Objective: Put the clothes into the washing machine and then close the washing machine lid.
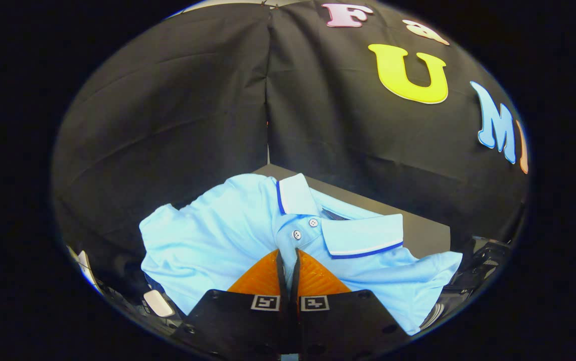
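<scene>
Gripper (288, 253) squeezing blue shirt (228, 235) cloth between 2 fingers, just below buttons. Shirt hanging over dark table (418, 228). Grabbing step going on. Next: carrying shirt into washer.

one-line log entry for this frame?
gripper: shut on polo shirt placket | shirt: bunched, light blue | collar: beyond fingers | loading: not done

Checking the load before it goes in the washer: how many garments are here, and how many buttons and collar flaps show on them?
Light blue polo shirt, pinched in the shut gripper: 1
White buttons: 2
Collar flaps: 2
Total: 5
</scene>
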Demonstrator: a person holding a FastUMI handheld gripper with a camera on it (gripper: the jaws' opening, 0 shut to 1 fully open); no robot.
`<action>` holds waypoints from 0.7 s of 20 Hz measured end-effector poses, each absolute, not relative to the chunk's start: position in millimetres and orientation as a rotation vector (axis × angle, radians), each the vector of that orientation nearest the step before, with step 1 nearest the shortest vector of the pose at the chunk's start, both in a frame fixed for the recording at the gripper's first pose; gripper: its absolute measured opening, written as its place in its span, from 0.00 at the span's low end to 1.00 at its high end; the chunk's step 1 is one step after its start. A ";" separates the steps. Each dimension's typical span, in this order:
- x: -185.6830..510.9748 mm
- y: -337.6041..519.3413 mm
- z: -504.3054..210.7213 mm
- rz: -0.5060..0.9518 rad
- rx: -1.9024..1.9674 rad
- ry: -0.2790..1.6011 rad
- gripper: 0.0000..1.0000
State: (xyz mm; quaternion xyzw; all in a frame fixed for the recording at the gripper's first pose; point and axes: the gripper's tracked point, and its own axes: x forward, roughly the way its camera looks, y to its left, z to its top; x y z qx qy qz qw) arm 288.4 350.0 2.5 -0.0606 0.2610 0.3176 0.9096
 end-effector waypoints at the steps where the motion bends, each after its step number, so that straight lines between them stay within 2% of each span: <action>1: 286.5 348.9 9.9 0.662 -0.088 0.518 0.01; 7: 279.0 337.0 50.6 0.700 0.020 0.403 0.01; 14: 278.9 288.8 89.5 0.633 0.079 0.310 0.01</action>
